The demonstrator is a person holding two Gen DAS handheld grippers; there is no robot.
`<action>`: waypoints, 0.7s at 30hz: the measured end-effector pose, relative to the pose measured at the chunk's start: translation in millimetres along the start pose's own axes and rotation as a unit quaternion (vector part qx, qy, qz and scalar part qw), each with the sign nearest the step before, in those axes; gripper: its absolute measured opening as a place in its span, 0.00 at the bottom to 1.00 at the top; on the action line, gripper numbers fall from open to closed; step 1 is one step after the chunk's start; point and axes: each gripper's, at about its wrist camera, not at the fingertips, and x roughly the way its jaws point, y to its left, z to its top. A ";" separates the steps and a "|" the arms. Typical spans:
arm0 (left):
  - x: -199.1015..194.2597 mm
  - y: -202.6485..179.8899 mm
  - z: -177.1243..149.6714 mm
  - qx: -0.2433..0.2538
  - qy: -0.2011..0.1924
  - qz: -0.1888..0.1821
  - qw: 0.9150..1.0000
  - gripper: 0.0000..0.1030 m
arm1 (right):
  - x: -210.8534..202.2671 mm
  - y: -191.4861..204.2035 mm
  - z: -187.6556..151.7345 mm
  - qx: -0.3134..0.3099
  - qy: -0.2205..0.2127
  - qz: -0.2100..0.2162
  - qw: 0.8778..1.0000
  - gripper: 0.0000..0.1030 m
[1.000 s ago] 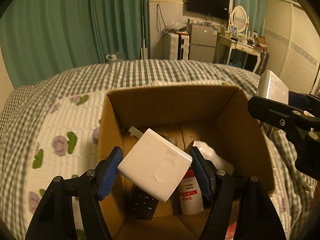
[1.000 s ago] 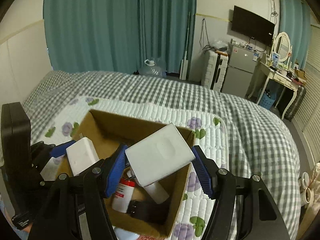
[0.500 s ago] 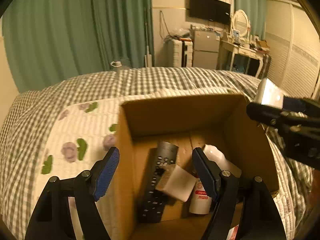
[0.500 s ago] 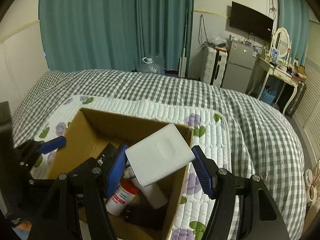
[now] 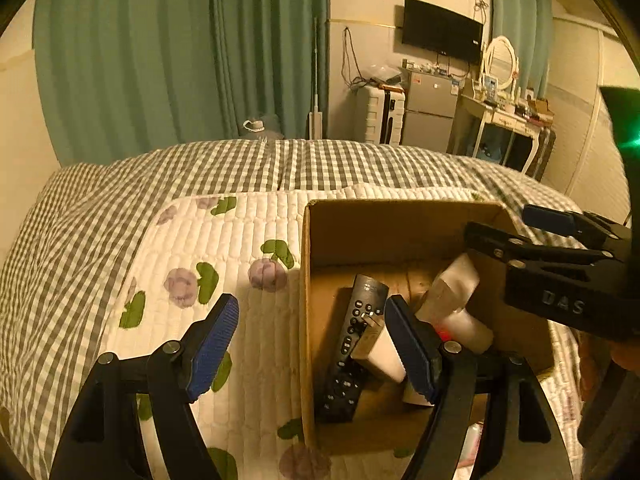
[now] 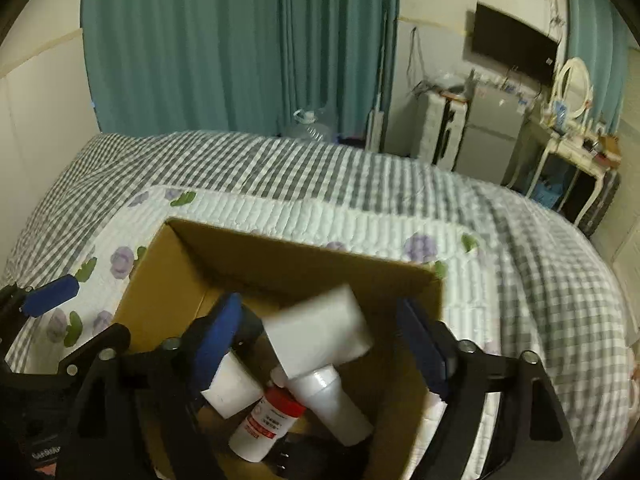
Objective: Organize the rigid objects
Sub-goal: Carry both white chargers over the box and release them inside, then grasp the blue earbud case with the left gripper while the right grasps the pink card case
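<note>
An open cardboard box [image 5: 308, 280] [image 6: 160, 280] sits on the bed. Inside it lie a black remote [image 5: 352, 344], a white charger block [image 5: 380, 348] [image 6: 228, 384], a red-labelled white bottle [image 6: 268, 420] and a white tube [image 6: 332, 404]. A second white block [image 6: 320, 332] [image 5: 452, 284] is blurred, loose between my right gripper's pads and tilted over the bottles. My right gripper [image 6: 320, 340] is open above the box. My left gripper [image 5: 312, 340] is open and empty, straddling the box's left wall.
The box rests on a white floral quilt [image 5: 224, 248] over a grey checked bedspread [image 6: 280, 168]. Green curtains [image 5: 160, 60], a fridge [image 5: 428, 108], a TV [image 5: 440, 32] and a dressing table [image 5: 500, 120] stand beyond the bed.
My left gripper dropped its white block into the box and moved left. My right gripper opened and its white block is falling into the box.
</note>
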 end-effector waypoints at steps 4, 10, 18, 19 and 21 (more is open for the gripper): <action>-33.7 2.9 0.4 -0.019 -0.010 0.002 1.000 0.88 | -39.5 -2.8 1.8 -0.016 -0.003 -0.021 1.000 0.79; -93.3 -1.1 -7.3 -0.011 -0.036 0.018 0.999 0.96 | -115.0 -8.2 -6.5 -0.025 -0.019 -0.050 0.998 0.85; -127.4 -15.2 -43.6 0.009 -0.033 0.024 0.999 0.99 | -173.8 -15.6 -49.1 0.005 -0.012 -0.035 0.999 0.85; -124.2 -17.4 -50.3 0.009 -0.024 0.023 0.999 0.99 | -173.7 -16.5 -57.0 0.005 -0.011 -0.038 0.999 0.85; -111.3 -24.7 -62.7 0.010 -0.003 0.020 1.000 0.99 | -165.9 -20.9 -75.0 0.007 -0.001 -0.036 0.999 0.85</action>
